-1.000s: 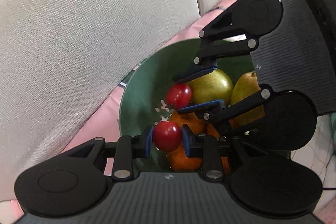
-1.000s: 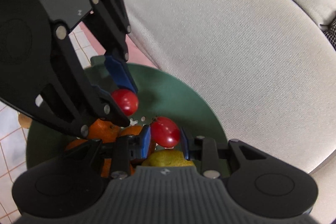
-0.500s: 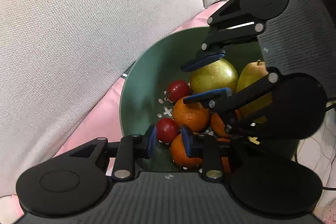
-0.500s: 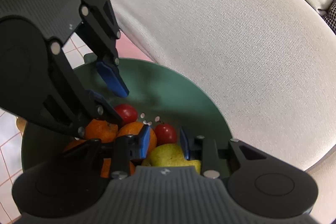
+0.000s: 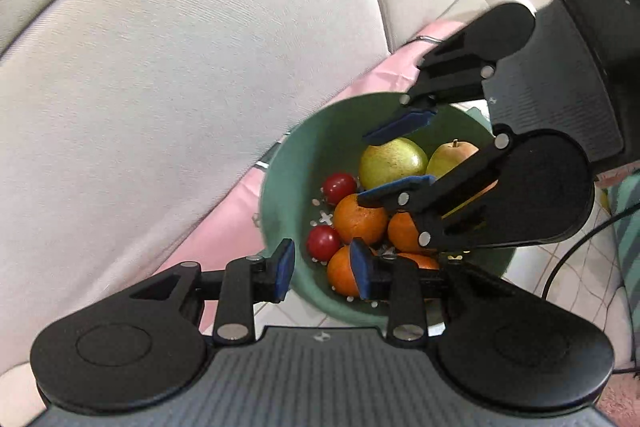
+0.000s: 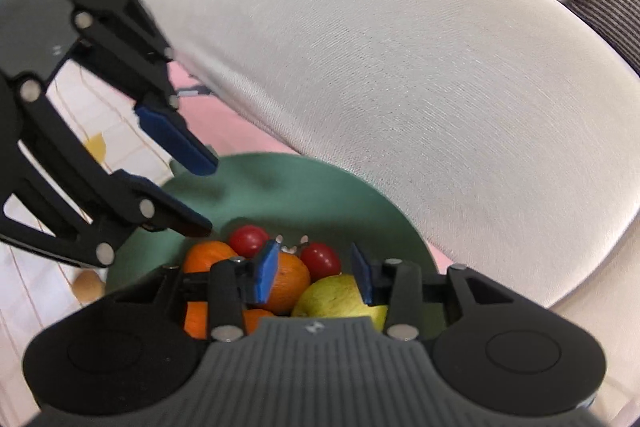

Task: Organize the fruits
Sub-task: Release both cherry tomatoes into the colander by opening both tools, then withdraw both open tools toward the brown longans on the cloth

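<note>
A green bowl [image 5: 288, 167] holds two red cherry tomatoes [image 5: 323, 242] [image 5: 339, 187], several oranges [image 5: 360, 219] and two yellow-green pears [image 5: 392, 163]. My left gripper [image 5: 322, 270] is open and empty above the bowl's near rim. My right gripper [image 6: 313, 273] is open and empty above the fruit; it also shows in the left wrist view [image 5: 400, 157]. In the right wrist view the bowl [image 6: 280, 187] holds both tomatoes [image 6: 320, 261] [image 6: 248, 241], oranges [image 6: 286, 287] and a pear [image 6: 336, 301]. The left gripper [image 6: 196, 187] hangs over it at the left.
A cream sofa cushion [image 5: 180, 87] rises close behind the bowl. Pink cloth [image 5: 224, 219] lies under the bowl. A checked white cloth [image 6: 92, 131] lies to one side, with a small brown round object [image 6: 86, 285] on it. A black cable [image 5: 572, 247] runs at the right.
Both grippers were each shut on a cherry tomato one second ago. Both opened and dropped the tomatoes into the bowl, then drew back and upward.
</note>
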{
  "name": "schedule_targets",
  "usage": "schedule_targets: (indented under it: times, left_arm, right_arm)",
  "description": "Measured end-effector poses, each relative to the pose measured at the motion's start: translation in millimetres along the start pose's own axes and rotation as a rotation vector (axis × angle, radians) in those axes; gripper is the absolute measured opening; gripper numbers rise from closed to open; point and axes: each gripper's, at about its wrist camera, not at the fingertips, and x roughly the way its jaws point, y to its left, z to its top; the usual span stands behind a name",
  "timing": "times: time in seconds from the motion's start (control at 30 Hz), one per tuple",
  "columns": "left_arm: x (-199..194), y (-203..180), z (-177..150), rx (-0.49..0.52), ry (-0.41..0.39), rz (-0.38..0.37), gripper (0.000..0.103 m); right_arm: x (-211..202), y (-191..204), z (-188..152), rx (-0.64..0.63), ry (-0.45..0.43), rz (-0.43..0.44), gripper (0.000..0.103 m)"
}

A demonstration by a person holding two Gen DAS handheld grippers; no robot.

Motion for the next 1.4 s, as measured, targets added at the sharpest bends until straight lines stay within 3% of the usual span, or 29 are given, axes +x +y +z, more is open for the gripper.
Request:
schedule_targets:
  times: [0.33,0.47,0.83,1.13,1.4]
  left_arm:
    - [-50,-1,-24,-0.106,-0.045,0.095,0.039]
    - [-65,-1,-45,-0.179,-0.057,0.114,0.039]
    - [-91,9,-110,-0.401,-0.129,0.143,0.044]
    - [-107,27,-148,-0.574,-0.170,0.184,0.044]
    - [-87,34,-156,-0.617,-0.138,0.120,0.044]
  right_arm:
    - [-33,27,4,0.193,-0.058,-0.012,0.039]
    - [-39,53,-3,0.235,-0.105,-0.011,0.047]
    - [-66,103,-28,0.426,-0.177,0.032,0.051]
    - [-65,139,-40,0.431,-0.153,0.011,0.051]
    - [-39,158,-47,0.350,-0.068,0.025,0.048]
